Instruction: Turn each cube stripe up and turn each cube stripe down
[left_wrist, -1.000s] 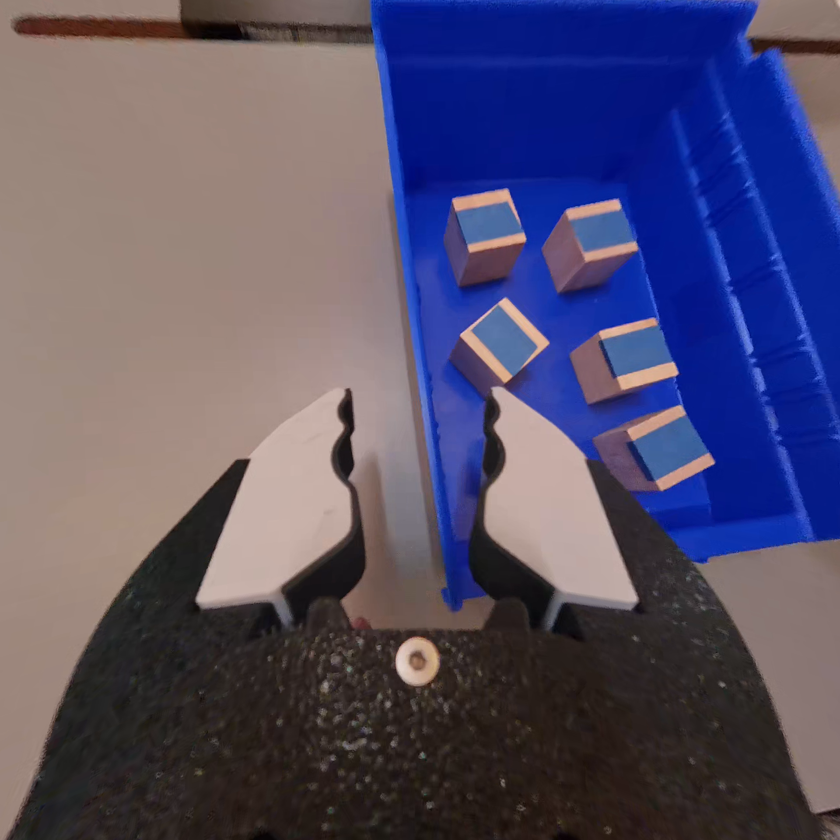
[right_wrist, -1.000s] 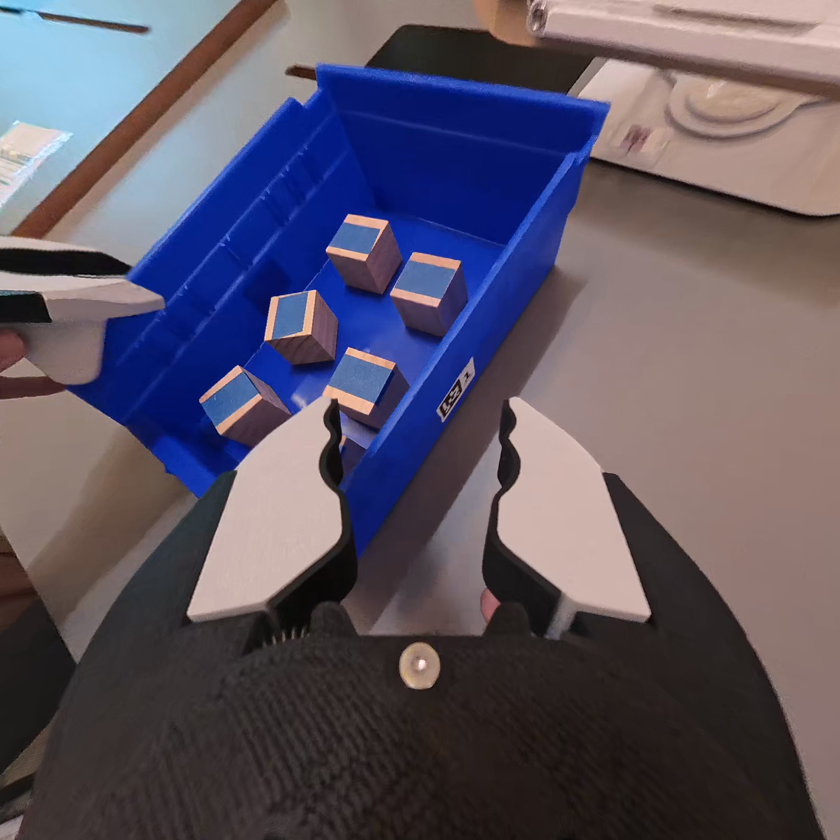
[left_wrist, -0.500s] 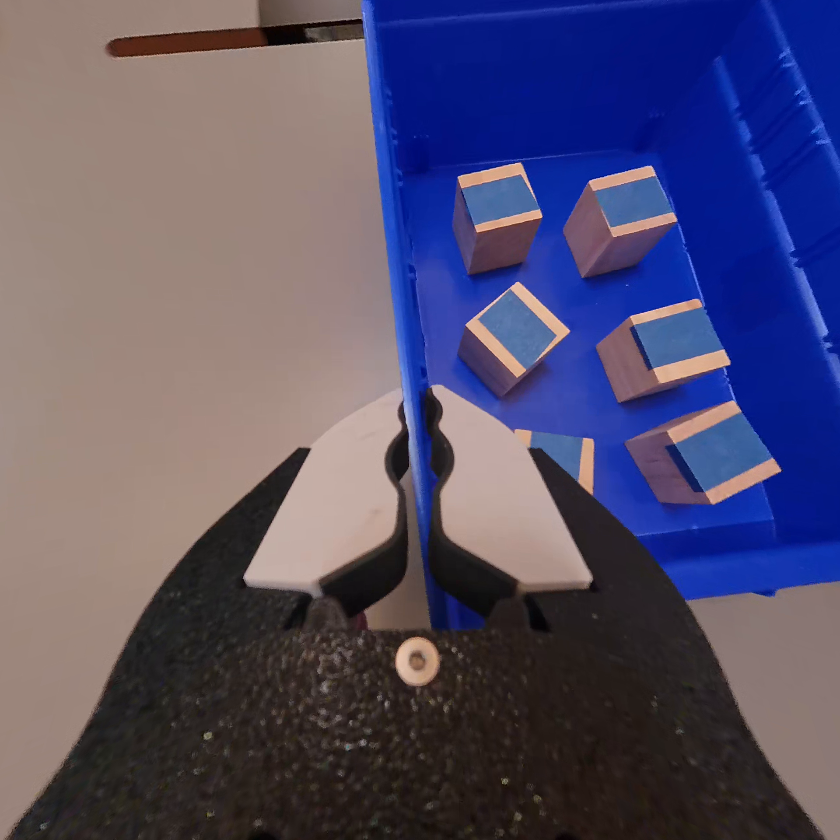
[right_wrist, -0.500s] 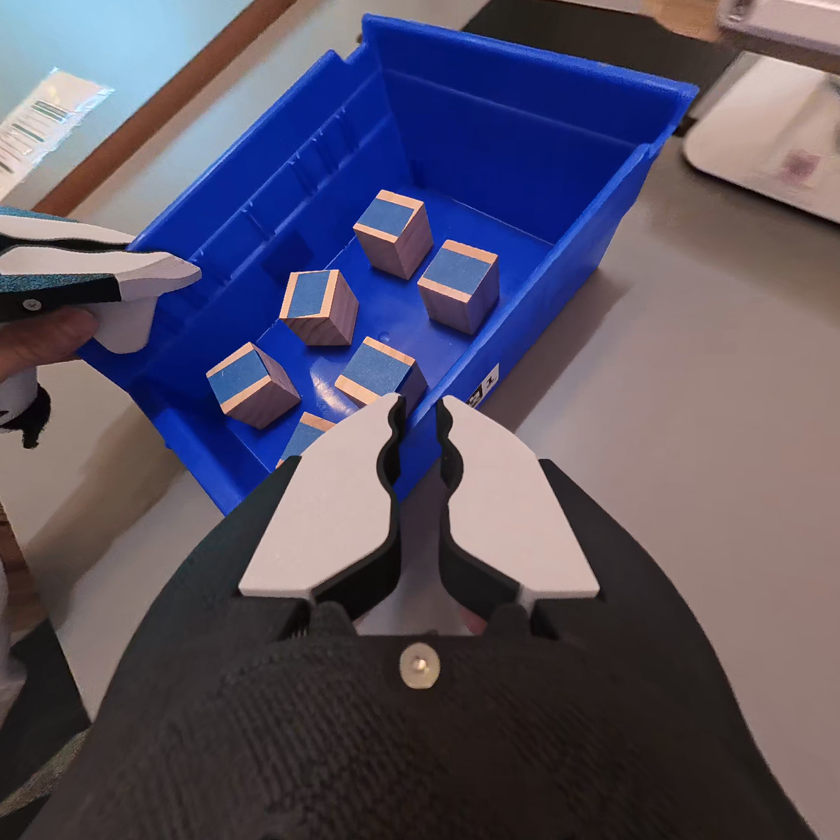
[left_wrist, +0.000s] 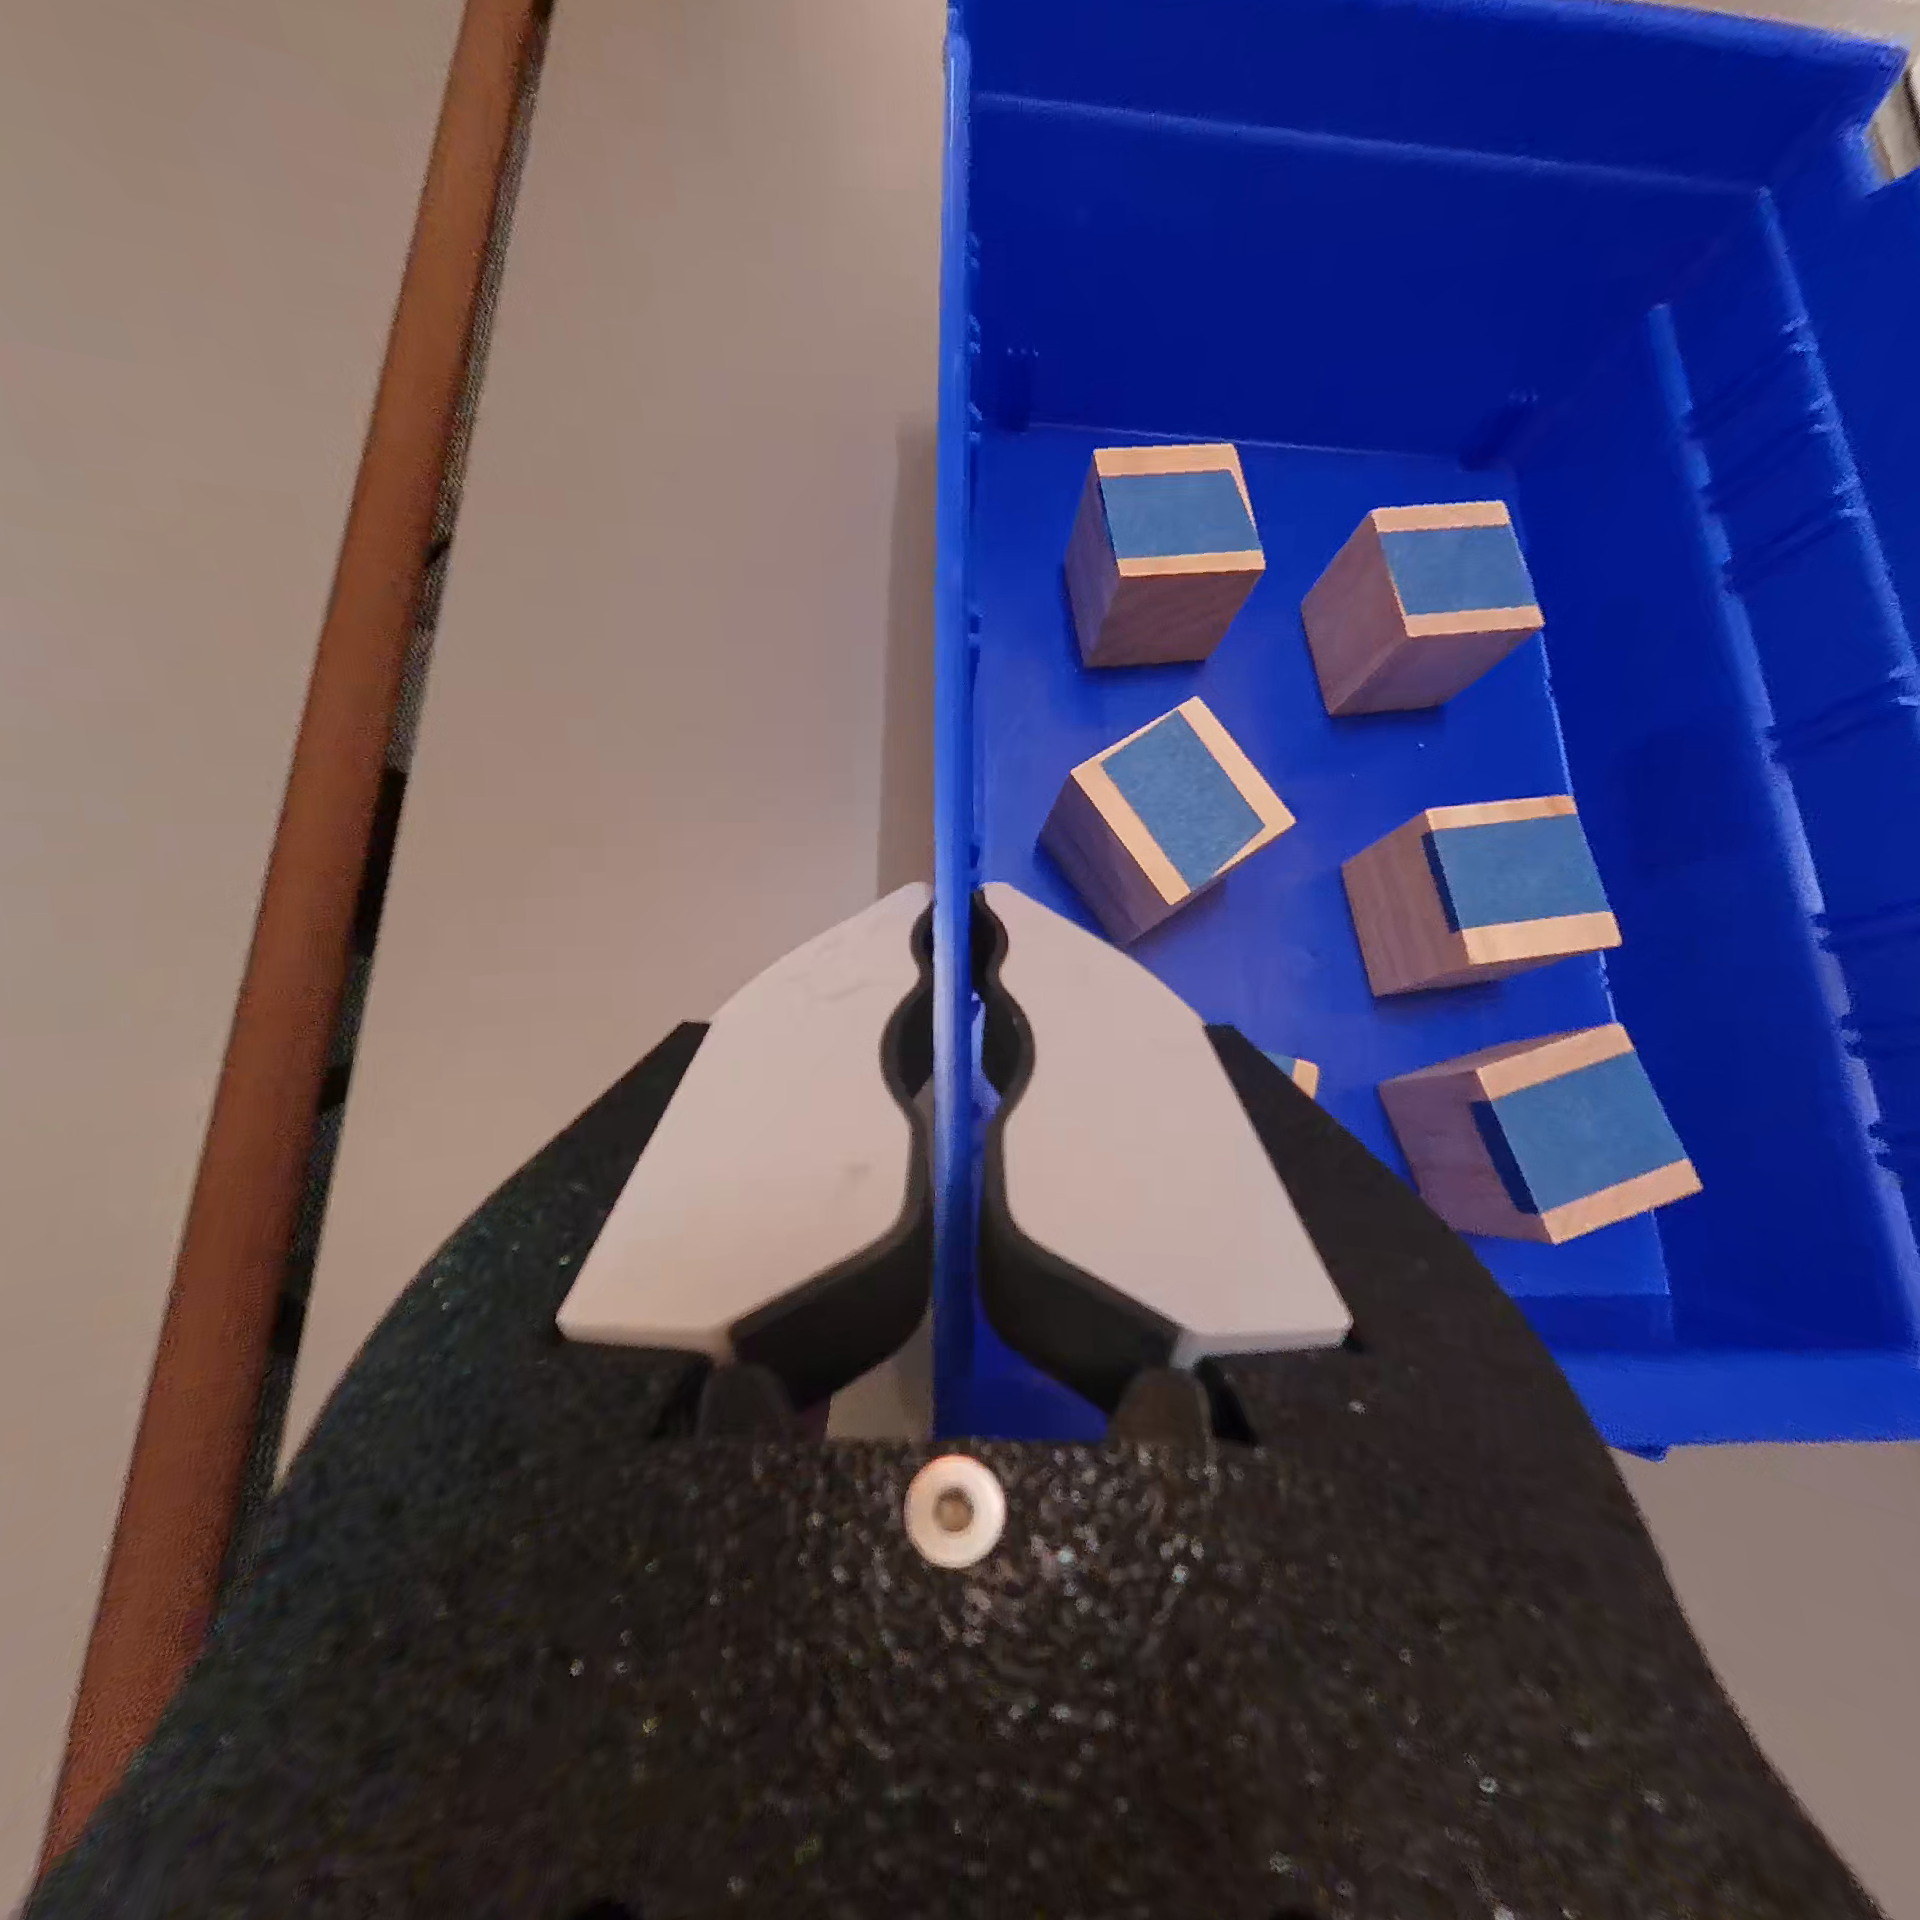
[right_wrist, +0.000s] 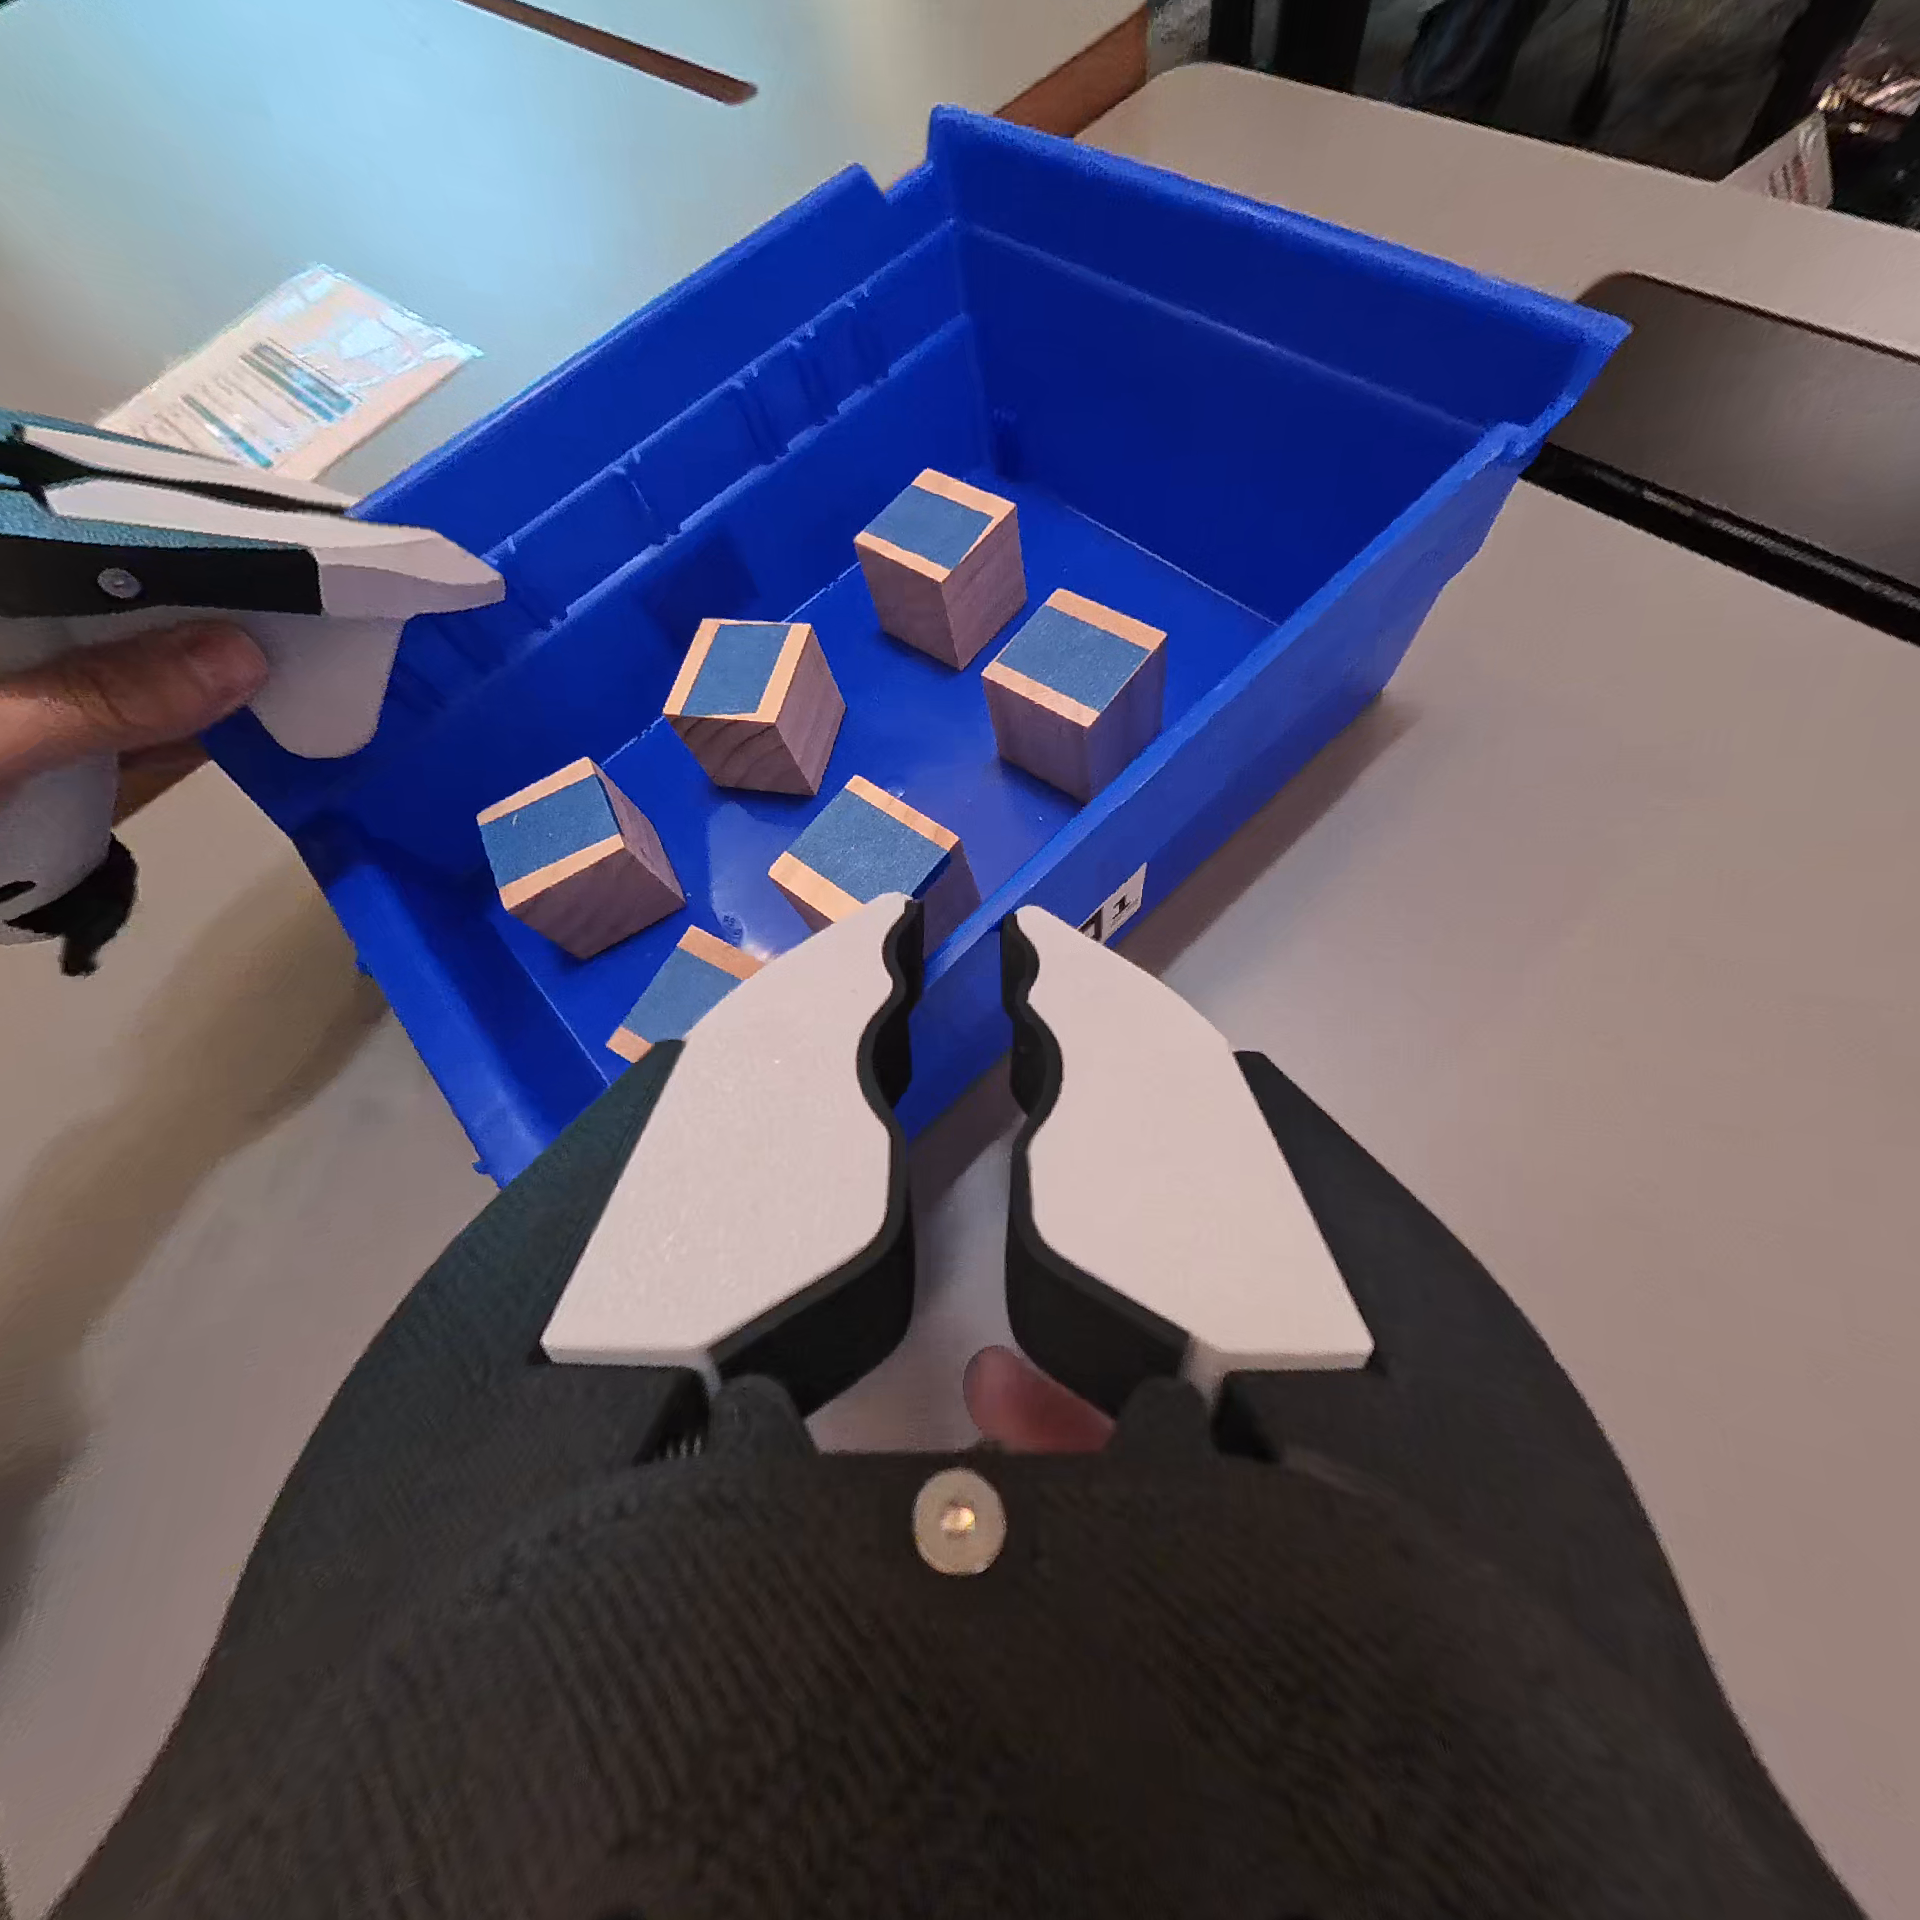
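A blue plastic bin (left_wrist: 1351, 260) stands on the grey table and holds several wooden cubes, each with a blue stripe on its top face, such as one cube (left_wrist: 1169, 816) near the left wall. My left gripper (left_wrist: 954, 904) is shut on the bin's left wall. My right gripper (right_wrist: 961, 925) is shut on the bin's (right_wrist: 1195, 343) right wall, beside a cube (right_wrist: 868, 852). One cube (right_wrist: 686, 987) is partly hidden behind my right fingers. The left gripper (right_wrist: 436, 566) also shows at the far wall in the right wrist view.
A brown strip (left_wrist: 343, 727) runs along the table edge left of the bin. A printed sheet in plastic (right_wrist: 291, 364) lies beyond the bin. A dark gap between tables (right_wrist: 1766, 395) lies to the right. A hand (right_wrist: 125, 686) holds the left gripper.
Both grippers were open beside the bin one second ago. Each has moved onto a side wall and closed on it. The bin now sits nearer in both views.
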